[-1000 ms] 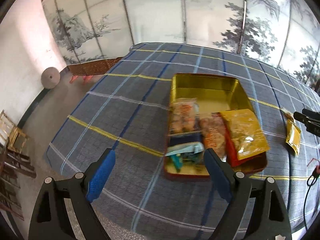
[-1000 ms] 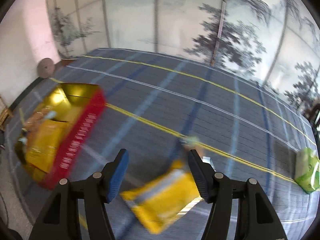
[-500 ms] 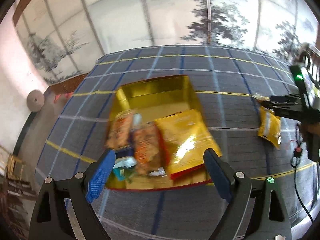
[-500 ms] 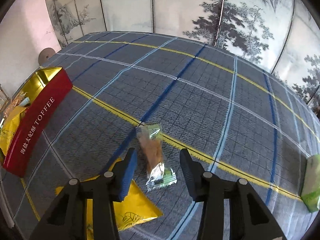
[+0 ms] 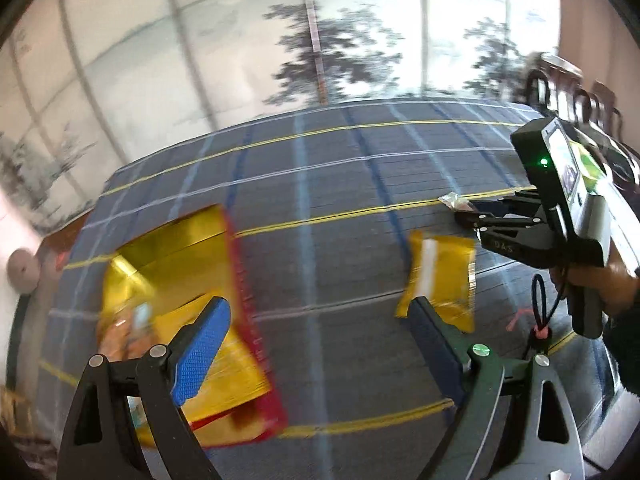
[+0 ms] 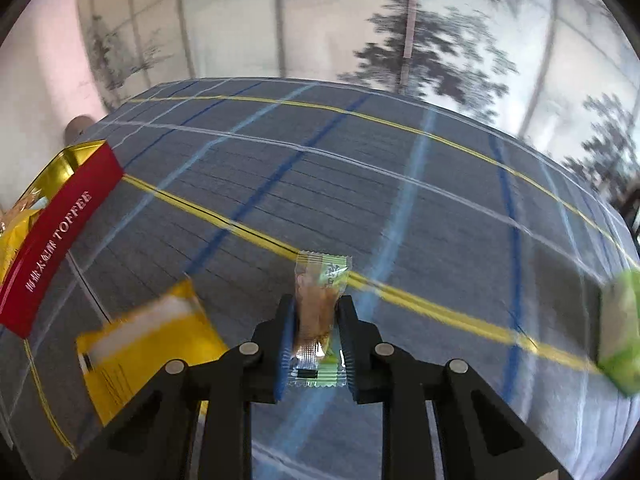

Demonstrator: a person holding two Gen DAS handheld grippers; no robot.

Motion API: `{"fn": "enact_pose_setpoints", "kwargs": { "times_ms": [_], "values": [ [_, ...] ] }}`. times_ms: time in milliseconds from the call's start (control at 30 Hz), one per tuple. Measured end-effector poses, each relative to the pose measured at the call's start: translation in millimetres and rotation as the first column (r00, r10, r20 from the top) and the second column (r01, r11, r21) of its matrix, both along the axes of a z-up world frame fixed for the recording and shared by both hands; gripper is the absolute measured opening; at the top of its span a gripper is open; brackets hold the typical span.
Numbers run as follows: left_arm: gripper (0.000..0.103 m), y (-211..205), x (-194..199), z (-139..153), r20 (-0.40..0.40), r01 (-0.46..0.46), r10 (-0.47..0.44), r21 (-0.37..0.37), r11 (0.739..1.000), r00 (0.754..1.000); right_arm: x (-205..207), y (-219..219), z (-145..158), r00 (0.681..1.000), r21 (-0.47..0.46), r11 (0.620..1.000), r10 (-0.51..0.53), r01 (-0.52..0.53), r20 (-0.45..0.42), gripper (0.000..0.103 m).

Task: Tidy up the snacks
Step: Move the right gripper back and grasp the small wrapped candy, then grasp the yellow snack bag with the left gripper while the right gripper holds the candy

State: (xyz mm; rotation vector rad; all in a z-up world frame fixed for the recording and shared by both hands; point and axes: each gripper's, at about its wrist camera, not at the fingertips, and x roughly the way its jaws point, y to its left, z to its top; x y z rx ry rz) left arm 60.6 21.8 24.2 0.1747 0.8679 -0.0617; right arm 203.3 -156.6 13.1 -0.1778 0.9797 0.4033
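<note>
downward right tongs (image 6: 316, 330) around wrapped snack (image 6: 318, 300)

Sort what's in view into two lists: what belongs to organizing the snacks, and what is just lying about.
Part of the job:
- red toffee tin, gold inside, already holding snack packets
- small clear-and-green wrapped snack, clamped in the right gripper
- yellow snack packet on the cloth
- green packet at the right edge
- left gripper, open

Just there:
- plaid tablecloth
- painted folding screen
</note>
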Motion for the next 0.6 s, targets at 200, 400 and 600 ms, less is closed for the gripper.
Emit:
{"fn": "enact_pose_setpoints", "kwargs": {
  "times_ms": [200, 400, 600],
  "values": [
    [0.091, -36, 19, -21, -0.019, 0.143, -0.143, -0.015, 0.990, 0.989, -23, -52, 0, 0.991, -0.009, 0.991, -0.135, 0.135, 0.015, 0.022],
    [0.095, -58, 40, -46, -0.089, 0.182, -0.185, -0.047, 0.982, 0.979, -43, -75, 1, 0.980, -0.009, 0.981, -0.196, 0.196, 0.021, 0.022],
    [0.100, -75, 55, -61, -0.142, 0.196, -0.203, -0.062, 0.979, 0.969, -48, -79, 1, 0.978, 0.000, 0.978, -0.208, 0.208, 0.019, 0.022]
  ]
}}
